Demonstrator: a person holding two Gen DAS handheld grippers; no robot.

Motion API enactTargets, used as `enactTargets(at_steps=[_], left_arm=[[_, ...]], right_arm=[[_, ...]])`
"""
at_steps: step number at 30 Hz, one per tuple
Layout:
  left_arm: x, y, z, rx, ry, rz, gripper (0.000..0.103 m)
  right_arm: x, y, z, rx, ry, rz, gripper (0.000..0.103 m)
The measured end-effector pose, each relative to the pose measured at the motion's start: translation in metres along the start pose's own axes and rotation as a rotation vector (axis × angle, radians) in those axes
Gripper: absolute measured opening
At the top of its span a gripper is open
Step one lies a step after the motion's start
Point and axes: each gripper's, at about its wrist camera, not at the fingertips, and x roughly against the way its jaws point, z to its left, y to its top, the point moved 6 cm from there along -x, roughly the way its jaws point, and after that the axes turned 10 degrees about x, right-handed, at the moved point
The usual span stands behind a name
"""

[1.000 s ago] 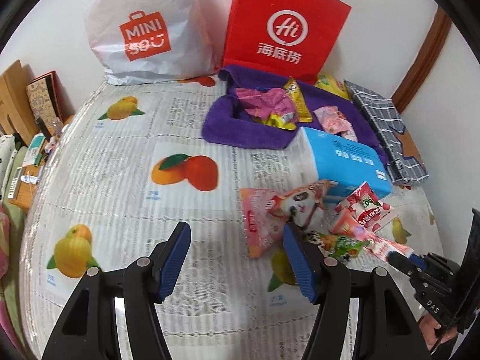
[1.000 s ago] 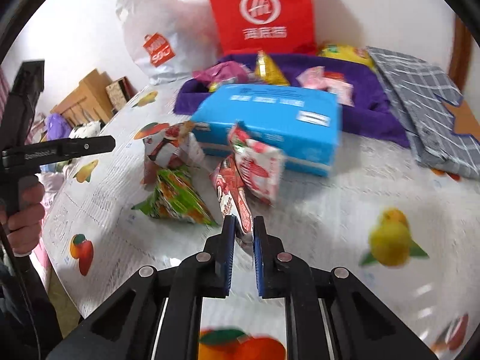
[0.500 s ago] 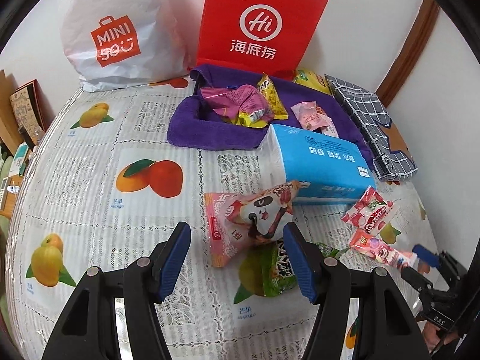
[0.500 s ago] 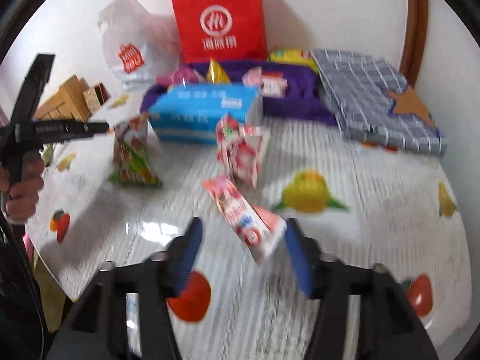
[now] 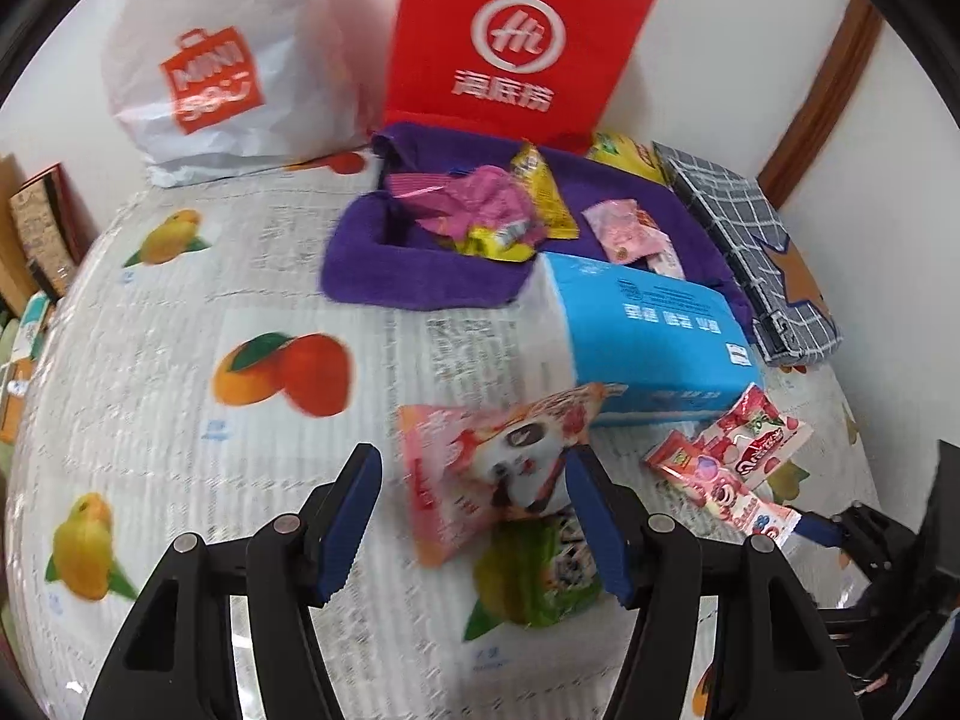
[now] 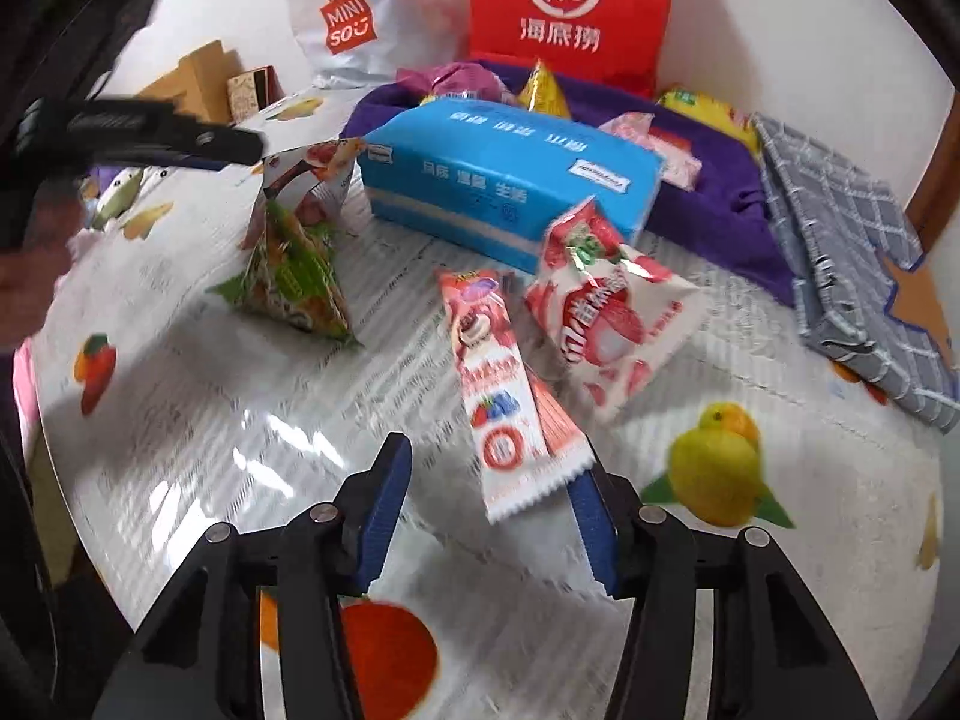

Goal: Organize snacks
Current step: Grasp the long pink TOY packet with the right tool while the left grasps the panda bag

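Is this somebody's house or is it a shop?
Most likely a home. The snacks lie on a table with a fruit-print tablecloth, two shopping bags, one red and one white, lean against a plain wall, and a blue tissue pack sits among them, not on shop shelves.

Green snack packet (image 5: 534, 576) half hidden under the panda packet (image 5: 492, 474); person's hand (image 6: 30, 276) cut off at the left edge, blurred.
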Motion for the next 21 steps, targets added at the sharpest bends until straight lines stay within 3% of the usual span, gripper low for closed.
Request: enactTargets(at_steps=[5,8,9,15,17,19,21], left_arm=[[-0.024,-0.003,-0.020,-0.065,0.012,0.045,0.064],[-0.037,-0.006,-0.022,-0.109,0.089,0.048,0.067],[-0.040,-0.007,-0.020,-0.116,0.112,0.050,0.066],[-0.033,-0.009,-0.002,-0.090,0.083,0.043,0.056],[-0.025,-0.008,0.007,-0.076,0.079,0.030,0.056],[-0.019,-0.007,0.014,-0.060,0.072,0.020,0.056],[-0.014,-0.008,0.020,-0.044,0.068,0.015,0.056]], right_arm=[[0.031,-0.001,-0.025,-0.067,-0.058,-0.045,0.053],[0.036,0.017,-0.027,-0.078,-0.060,-0.091,0.058],[0.032,0.023,-0.025,-0.076,-0.054,-0.096,0.059],[-0.020,0.049,-0.003,-0.028,-0.032,-0.022,0.058],[-0.039,0.049,0.000,-0.010,-0.055,0.026,0.055],[-0.051,0.046,0.001,-0.013,-0.059,0.061,0.045],[-0.051,0.048,0.000,-0.045,-0.050,0.039,0.041]])
